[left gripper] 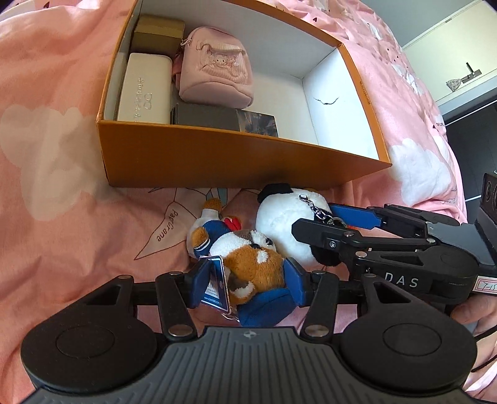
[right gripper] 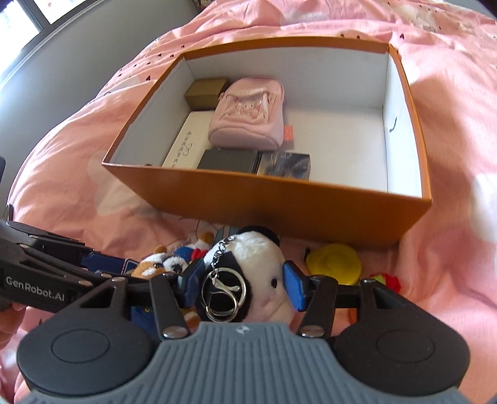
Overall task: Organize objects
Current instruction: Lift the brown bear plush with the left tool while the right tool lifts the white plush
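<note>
An orange box (left gripper: 236, 161) (right gripper: 279, 199) lies open on the pink bed. Inside it are a pink pouch (left gripper: 216, 66) (right gripper: 248, 113), a white glasses case (left gripper: 144, 87), a gold box (left gripper: 158, 32) and dark flat boxes (left gripper: 205, 116). In front of the box lie a brown raccoon plush (left gripper: 248, 261) (right gripper: 155, 265) in blue clothes and a black-and-white panda plush (left gripper: 282, 217) (right gripper: 248, 273) with a keyring. My left gripper (left gripper: 248, 279) is shut on the raccoon plush. My right gripper (right gripper: 240, 284) (left gripper: 316, 222) is shut on the panda plush.
A yellow toy (right gripper: 334, 262) and a red-green item (right gripper: 385, 279) lie right of the panda on the pink duvet (left gripper: 62, 186). The box's right half shows bare white floor (right gripper: 335, 140). A grey wall and a window (right gripper: 31, 18) are at far left.
</note>
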The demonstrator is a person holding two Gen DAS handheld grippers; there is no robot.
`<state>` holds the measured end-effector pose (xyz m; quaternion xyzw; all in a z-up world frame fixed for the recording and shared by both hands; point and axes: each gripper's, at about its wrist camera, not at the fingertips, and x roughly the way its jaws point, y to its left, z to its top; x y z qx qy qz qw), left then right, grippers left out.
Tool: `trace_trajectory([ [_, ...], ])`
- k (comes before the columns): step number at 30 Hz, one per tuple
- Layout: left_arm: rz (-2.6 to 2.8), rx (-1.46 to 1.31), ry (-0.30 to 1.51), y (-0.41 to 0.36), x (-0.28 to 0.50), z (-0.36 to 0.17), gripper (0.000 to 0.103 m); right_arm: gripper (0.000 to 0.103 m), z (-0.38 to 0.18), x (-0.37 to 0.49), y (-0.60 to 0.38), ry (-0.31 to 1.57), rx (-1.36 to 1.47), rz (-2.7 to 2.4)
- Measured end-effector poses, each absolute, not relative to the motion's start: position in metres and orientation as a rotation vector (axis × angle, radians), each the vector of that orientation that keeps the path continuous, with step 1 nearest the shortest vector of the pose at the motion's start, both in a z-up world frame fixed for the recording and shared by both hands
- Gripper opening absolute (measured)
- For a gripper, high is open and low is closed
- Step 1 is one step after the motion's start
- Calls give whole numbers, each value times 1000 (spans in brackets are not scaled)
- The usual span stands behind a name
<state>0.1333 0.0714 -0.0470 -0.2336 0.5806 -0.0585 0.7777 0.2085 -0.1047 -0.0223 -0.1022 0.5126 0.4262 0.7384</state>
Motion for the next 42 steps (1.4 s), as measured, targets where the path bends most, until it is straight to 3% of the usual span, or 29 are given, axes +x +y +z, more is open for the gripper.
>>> trace_trajectory([
  [16,-201,-422,1395,71,115,-18,55,57,-10,211,-122,1059,-152,951],
  [22,-224,-412,1483,70,137,-43,55,57,-13,203,-132,1069,-163,951],
  [34,-166,-554,1359,89,168,-53,55,56,-19,187,-130,1085,-224,983],
  [40,-82,-611,1250,94,170,-50,54,47,-15,171,-115,1044,-336,1064],
  [42,-73,-614,1224,93,169,-50,54,37,-17,168,-109,1049,-343,1098],
])
